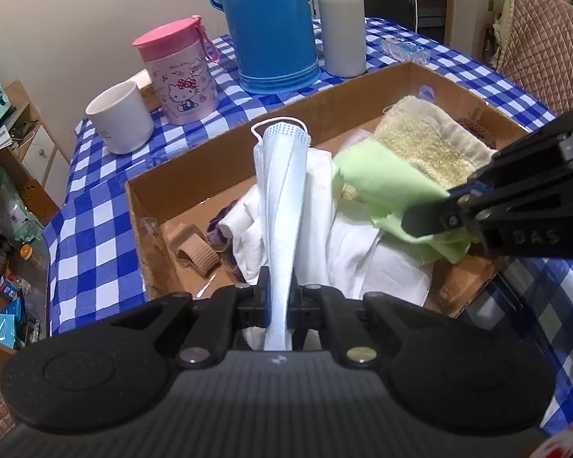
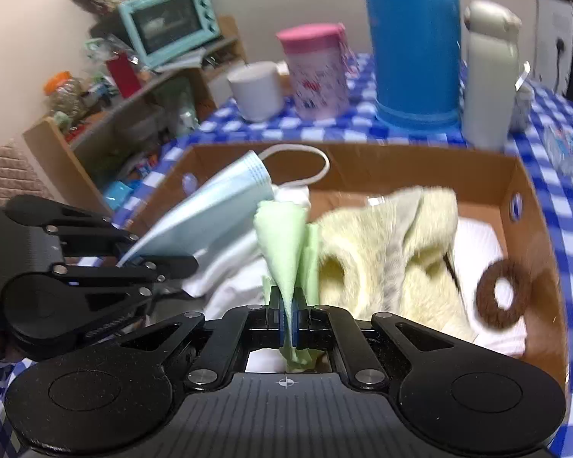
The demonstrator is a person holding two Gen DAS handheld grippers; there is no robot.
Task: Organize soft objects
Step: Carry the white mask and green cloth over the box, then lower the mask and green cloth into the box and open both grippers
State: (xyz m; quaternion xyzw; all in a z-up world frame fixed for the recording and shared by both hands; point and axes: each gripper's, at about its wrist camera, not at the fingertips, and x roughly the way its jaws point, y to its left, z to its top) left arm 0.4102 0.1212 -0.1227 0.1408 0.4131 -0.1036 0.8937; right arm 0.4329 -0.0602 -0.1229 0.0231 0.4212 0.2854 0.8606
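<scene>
Soft things fill the cardboard box [image 1: 217, 160] on my blue-checked worktop [image 1: 91, 206]. From my left wrist, my left tongs [image 1: 279, 297] angle down over the box's near edge, clamped together on a pale blue face mask [image 1: 282, 206]; it stands up from the pads as a folded strip, its white ear loop [image 1: 279, 122] curling at the top. Under it lies a white cloth [image 1: 347, 244], with a tan ribbed band [image 1: 195, 252] on the box floor to the left and a yellowish towel [image 1: 420, 141] toward the far right corner. My right tongs [image 1: 424, 225] reach in from the right edge, also tilted downward, pinching a light green cloth [image 1: 378, 175] that spreads out over the towel and the white cloth. Behind the box stand a white mug [image 1: 120, 118], a pink lidded cup [image 1: 179, 76], a blue thermos [image 1: 271, 26] and a grey bottle [image 1: 342, 23].

From my right wrist, my right tongs [image 2: 288, 324] point down into the box [image 2: 515, 206], closed on the green cloth [image 2: 284, 236], which rises from the pads in a narrow cone. My left tongs [image 2: 187, 265] come in from the left side at a slant, gripping the mask [image 2: 210, 217] so it fans up and rightward just beside the green cloth. The towel [image 2: 382, 252] lies bunched right of the green cloth, and a brown fuzzy ring [image 2: 502, 294] rests on the white cloth [image 2: 481, 244] near the box's right wall.
</scene>
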